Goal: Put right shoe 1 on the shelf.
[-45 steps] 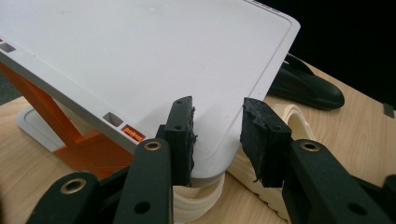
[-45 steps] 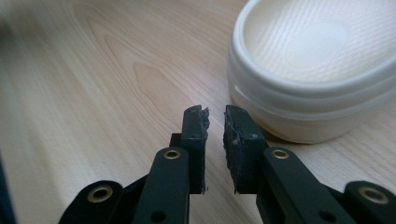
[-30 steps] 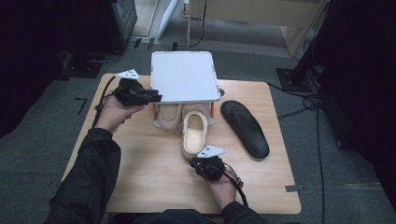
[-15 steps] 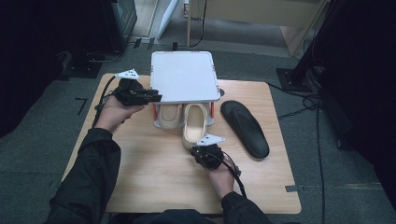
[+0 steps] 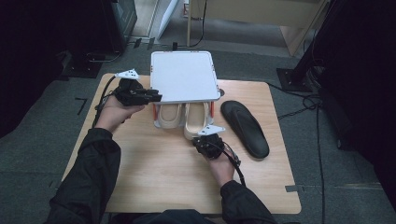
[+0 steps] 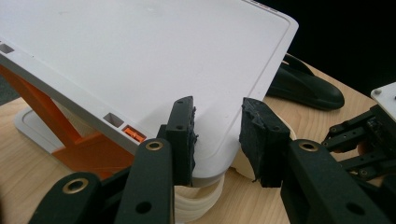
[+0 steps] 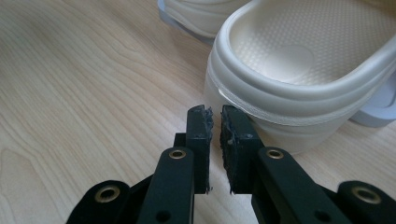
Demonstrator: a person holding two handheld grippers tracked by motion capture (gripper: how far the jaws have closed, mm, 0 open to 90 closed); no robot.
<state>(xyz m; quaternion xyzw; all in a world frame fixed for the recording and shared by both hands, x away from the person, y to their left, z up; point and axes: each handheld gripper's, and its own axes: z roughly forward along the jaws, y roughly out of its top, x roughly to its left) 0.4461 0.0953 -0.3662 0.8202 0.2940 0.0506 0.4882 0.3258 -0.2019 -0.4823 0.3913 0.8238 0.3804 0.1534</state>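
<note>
At centre frame of the high view, we steady the white shoe rack [image 5: 184, 77] with the left gripper [image 5: 150, 97], its jaws set apart around the shelf's near corner, so the rack stays put. Our right gripper [image 7: 214, 122] has its jaws together on nothing, tips against the heel of the cream slipper [image 5: 196, 120] to nudge it under the shelf beside its mate [image 5: 169, 115]. The black slipper [image 5: 245, 127] waits at right.
</note>
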